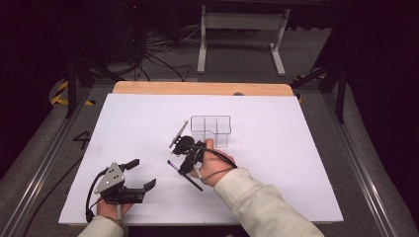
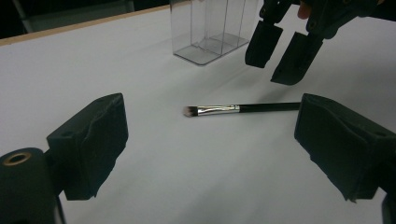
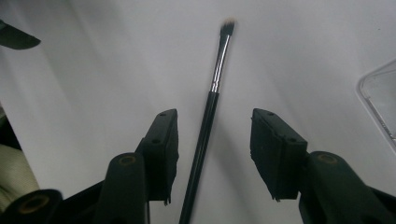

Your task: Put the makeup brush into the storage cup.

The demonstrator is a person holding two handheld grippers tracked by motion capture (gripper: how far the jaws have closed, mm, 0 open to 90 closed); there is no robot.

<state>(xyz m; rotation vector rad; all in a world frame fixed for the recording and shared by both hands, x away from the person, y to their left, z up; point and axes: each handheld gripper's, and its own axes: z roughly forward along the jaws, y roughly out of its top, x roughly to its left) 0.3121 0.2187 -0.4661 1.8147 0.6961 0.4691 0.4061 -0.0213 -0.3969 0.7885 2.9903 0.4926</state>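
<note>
Two grippers work over a white table [image 1: 296, 163] in the high view. At centre frame the right gripper [image 1: 184, 157] hangs over a slim makeup brush [image 1: 184, 174], which lies flat on the sheet just below and left of a clear plastic organiser [image 1: 211, 129]. In the right gripper view the brush [image 3: 205, 126] runs up the middle of the frame, bristle tip at the top, black handle passing between the two jaws. The jaws stand part-way apart on either side of the handle with white sheet showing on both sides, so nothing is gripped yet. The left gripper [image 1: 140, 173], at lower left of the high view, has its jaws wide apart and empty; its own view shows the brush [image 2: 238, 109] lying across mid-frame and the right gripper [image 2: 280, 56] above it at upper right.

Several risks follow, as I judge it. The handle is thin and round and lies flat, so jaws closing too high could slip over it, or roll it sideways. It sits nearer the left jaw in the right gripper view, so an uneven squeeze may flick it askew. A steep descent could jam the jaw tips into the table. Carrying it later, the brush tip could catch the organiser's rim.

No brand, label or writing can be read anywhere.
</note>
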